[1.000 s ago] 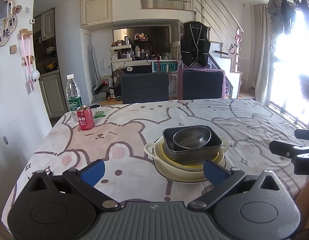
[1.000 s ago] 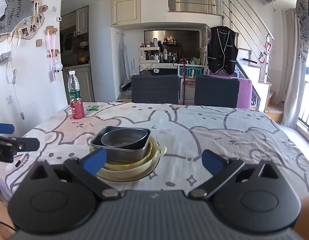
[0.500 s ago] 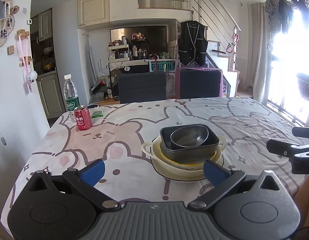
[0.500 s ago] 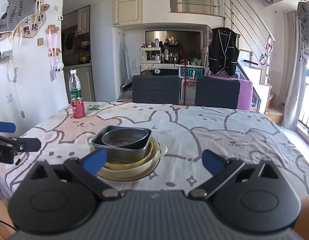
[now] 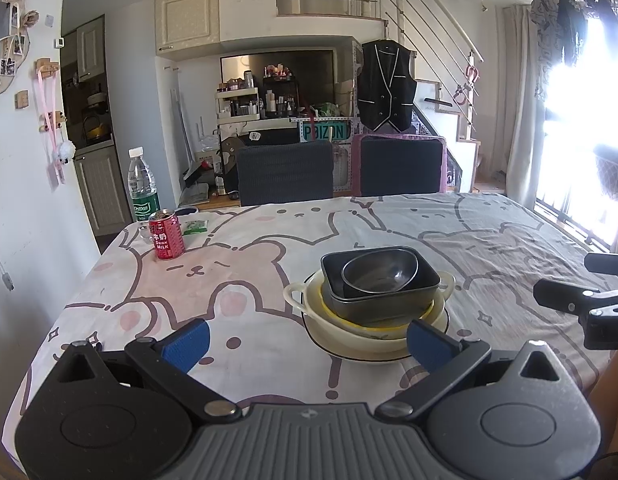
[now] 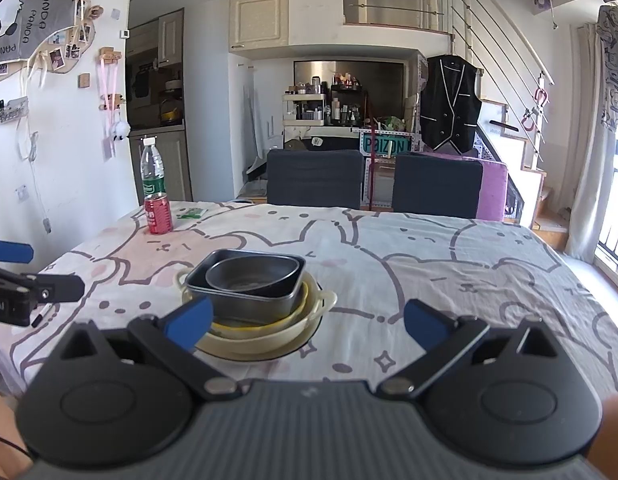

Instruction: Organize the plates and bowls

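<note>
One stack of dishes stands mid-table on the bear-print cloth. A round metal bowl (image 5: 379,272) (image 6: 249,274) sits inside a dark rectangular dish (image 5: 383,304) (image 6: 249,304). That dish rests in a yellow-rimmed bowl (image 5: 373,326) and a cream two-handled bowl (image 5: 295,292) (image 6: 327,300) on a cream plate (image 5: 349,346) (image 6: 245,350). My left gripper (image 5: 307,338) hangs open just short of the stack, fingers apart and empty. My right gripper (image 6: 307,318) is open too, its left fingertip over the stack's near rim. Each gripper shows at the edge of the other's view.
A red drink can (image 5: 166,235) (image 6: 158,214), a water bottle (image 5: 142,186) (image 6: 152,174) and a small green packet (image 5: 195,226) stand at the far left corner. Two dark chairs (image 5: 285,172) (image 5: 401,166) line the far edge. A wall lies left, a bright window right.
Both grippers have drawn back and risen slightly, so the stack sits a little farther and lower in view. The dishes have not moved. Both grippers stayed open.
</note>
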The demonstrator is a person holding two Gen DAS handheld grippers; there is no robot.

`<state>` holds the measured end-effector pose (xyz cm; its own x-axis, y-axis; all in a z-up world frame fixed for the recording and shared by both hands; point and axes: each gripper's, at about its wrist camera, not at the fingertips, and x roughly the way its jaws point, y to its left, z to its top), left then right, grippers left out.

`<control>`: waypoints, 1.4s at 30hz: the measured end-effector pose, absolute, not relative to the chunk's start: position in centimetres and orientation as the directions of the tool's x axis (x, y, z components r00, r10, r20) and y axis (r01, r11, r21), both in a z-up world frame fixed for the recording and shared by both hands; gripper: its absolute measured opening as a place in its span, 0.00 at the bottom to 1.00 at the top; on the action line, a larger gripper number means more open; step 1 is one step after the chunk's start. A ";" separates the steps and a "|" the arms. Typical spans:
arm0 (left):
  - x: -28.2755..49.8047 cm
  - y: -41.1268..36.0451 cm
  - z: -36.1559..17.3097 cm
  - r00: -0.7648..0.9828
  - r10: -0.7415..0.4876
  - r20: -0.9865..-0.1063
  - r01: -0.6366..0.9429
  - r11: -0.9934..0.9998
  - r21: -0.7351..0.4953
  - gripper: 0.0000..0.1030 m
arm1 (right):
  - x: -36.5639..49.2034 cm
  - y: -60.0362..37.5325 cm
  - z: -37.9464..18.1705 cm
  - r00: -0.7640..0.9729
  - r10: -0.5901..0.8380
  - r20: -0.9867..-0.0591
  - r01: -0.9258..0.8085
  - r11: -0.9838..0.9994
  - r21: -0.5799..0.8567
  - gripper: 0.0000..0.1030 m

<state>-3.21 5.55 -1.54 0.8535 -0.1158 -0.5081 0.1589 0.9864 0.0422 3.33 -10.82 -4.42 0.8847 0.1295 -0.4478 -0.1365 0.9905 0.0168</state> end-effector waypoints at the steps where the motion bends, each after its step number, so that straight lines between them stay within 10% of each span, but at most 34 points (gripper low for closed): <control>1: -3.2 5.6 -1.5 0.854 -0.116 -0.508 0.159 0.986 0.043 1.00 | 3.3 -10.8 -4.4 0.885 0.129 -0.447 -0.137 0.991 0.016 1.00; 42: -3.1 5.5 -1.7 0.848 -0.119 -0.517 0.168 0.985 0.048 1.00 | 3.3 -10.8 -4.4 0.885 0.128 -0.448 -0.136 0.991 0.016 1.00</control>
<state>-3.06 5.54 -1.67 0.8477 -0.1191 -0.5169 0.1676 0.9847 0.0480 3.32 -10.75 -4.44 0.8849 0.1285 -0.4477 -0.1359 0.9906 0.0155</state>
